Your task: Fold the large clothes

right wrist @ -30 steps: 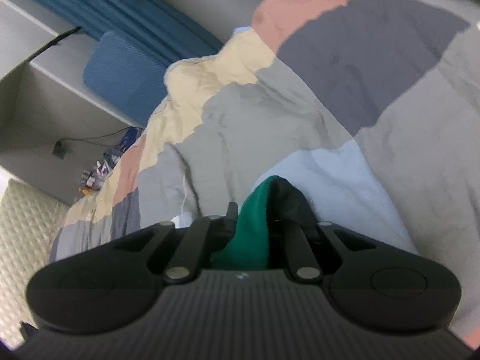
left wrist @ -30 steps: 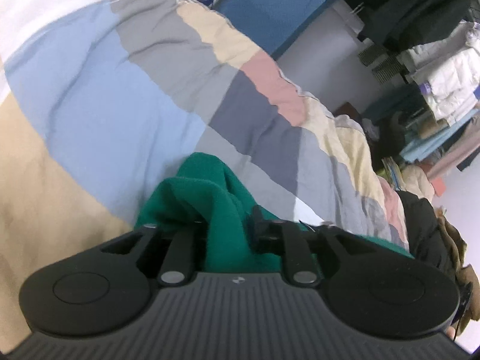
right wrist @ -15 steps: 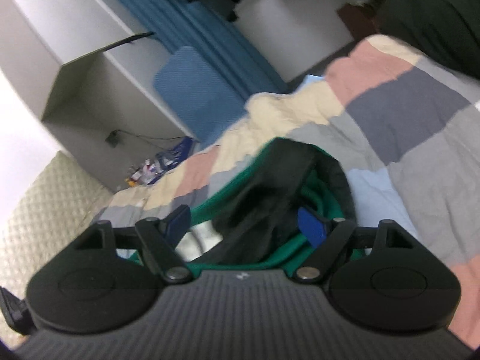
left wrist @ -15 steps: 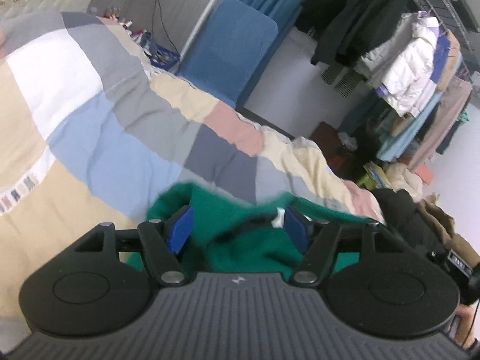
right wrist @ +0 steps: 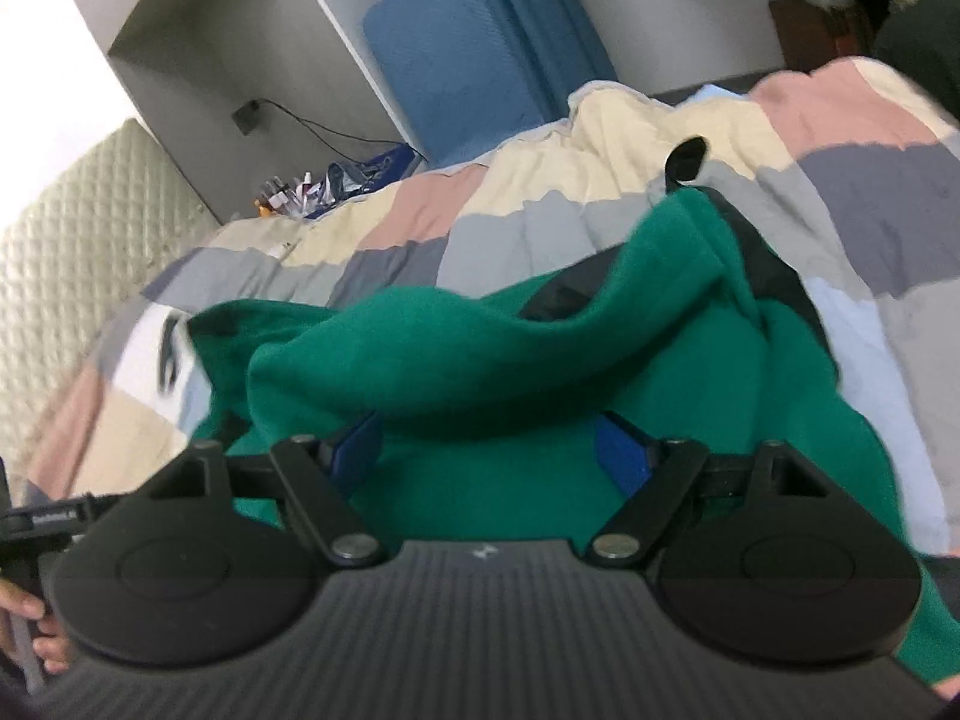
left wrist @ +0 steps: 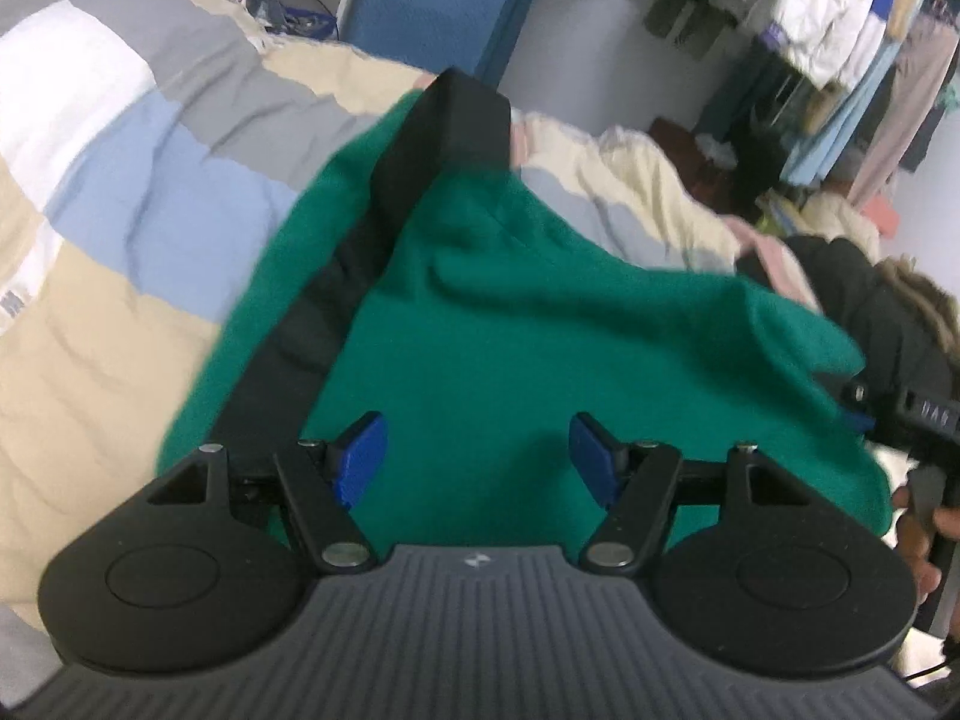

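No brand or writing is coming through clearly: a small pale emblem is sitting on the ribbed housing of each tool, and white lettering on the dark device at the right edge of the left wrist view is too blurred to read. The green garment (left wrist: 540, 324) is lying spread on the patchwork quilt (left wrist: 120, 180) of the bed, its long axis running in the left wrist view from the lower right up toward the upper left, where a stiff black band (left wrist: 444, 138) is standing up at its far end. The left tool (left wrist: 477, 459) is hovering over the green cloth with its blue pads (left wrist: 360, 456) standing well apart and gripping nothing. The right tool (right wrist: 489, 453) is likewise spread wide, a thick fold of the garment (right wrist: 480, 360) bulging just beyond its pads without being pinched. Only the left wrist view is showing a rack of hanging clothes (left wrist: 840, 18) and a dark jacket (left wrist: 870, 300) beside the bed; only the right wrist view is showing a quilted headboard (right wrist: 72, 228), a grey cabinet (right wrist: 240, 30) and small bottles (right wrist: 288, 192) near a blue chair (right wrist: 456, 66).
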Demonstrator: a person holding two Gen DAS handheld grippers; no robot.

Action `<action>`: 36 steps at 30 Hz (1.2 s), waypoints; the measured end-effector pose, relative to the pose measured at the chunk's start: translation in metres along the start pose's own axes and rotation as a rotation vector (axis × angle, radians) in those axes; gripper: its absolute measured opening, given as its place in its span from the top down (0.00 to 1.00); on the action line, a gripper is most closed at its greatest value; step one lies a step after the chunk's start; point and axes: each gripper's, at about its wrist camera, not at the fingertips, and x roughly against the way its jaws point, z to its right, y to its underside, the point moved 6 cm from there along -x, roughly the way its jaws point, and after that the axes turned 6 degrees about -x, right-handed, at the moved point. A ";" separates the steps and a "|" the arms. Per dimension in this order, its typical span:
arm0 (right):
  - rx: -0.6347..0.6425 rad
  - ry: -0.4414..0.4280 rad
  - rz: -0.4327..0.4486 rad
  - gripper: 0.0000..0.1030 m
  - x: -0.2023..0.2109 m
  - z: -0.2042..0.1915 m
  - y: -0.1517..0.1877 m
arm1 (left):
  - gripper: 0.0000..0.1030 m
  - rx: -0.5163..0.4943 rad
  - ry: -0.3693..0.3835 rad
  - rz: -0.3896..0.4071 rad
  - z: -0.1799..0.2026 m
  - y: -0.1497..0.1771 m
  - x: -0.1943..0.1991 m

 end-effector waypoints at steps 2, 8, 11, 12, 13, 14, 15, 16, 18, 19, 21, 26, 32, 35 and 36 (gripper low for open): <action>0.040 0.025 0.026 0.22 -0.008 -0.007 -0.002 | 0.30 0.002 -0.018 -0.005 0.001 0.003 -0.008; 0.174 0.175 -0.007 0.22 -0.048 -0.013 -0.024 | 0.30 0.007 -0.023 0.014 0.000 0.002 -0.017; 0.116 0.194 -0.082 0.21 -0.075 -0.005 -0.034 | 0.30 0.029 -0.003 0.023 -0.003 0.004 -0.017; 0.094 0.198 -0.105 0.21 -0.083 -0.003 -0.037 | 0.30 0.036 0.002 0.026 -0.004 0.002 -0.017; 0.086 0.203 -0.146 0.21 -0.094 -0.001 -0.040 | 0.30 0.039 0.004 0.030 -0.005 0.001 -0.016; 0.094 0.208 -0.189 0.22 -0.107 -0.002 -0.040 | 0.30 0.036 0.002 0.034 -0.005 0.000 -0.015; 0.112 0.212 -0.236 0.22 -0.118 -0.003 -0.039 | 0.30 0.027 -0.003 0.038 -0.004 -0.001 -0.014; 0.133 0.218 -0.271 0.22 -0.126 -0.004 -0.035 | 0.30 0.019 -0.008 0.042 -0.003 -0.001 -0.013; 0.206 0.248 -0.316 0.31 -0.138 -0.009 -0.028 | 0.30 0.013 -0.013 0.053 -0.004 -0.003 -0.012; 0.243 0.267 -0.320 0.34 -0.139 -0.012 -0.024 | 0.30 0.017 -0.010 0.057 -0.005 -0.003 -0.011; 0.318 0.307 -0.300 0.67 -0.138 -0.018 -0.020 | 0.30 0.027 -0.009 0.069 -0.011 -0.007 -0.011; 0.367 0.305 -0.214 0.89 -0.125 -0.029 -0.026 | 0.30 0.047 -0.098 0.124 -0.044 -0.027 -0.009; 0.328 0.247 -0.024 0.90 -0.098 -0.039 -0.063 | 0.30 0.001 -0.216 0.122 -0.091 -0.052 -0.031; 0.335 0.245 0.010 0.90 -0.093 -0.042 -0.075 | 0.32 0.079 -0.185 0.082 -0.109 -0.051 -0.046; 0.336 0.240 0.027 0.90 -0.091 -0.042 -0.080 | 0.33 0.115 -0.149 0.073 -0.111 -0.051 -0.050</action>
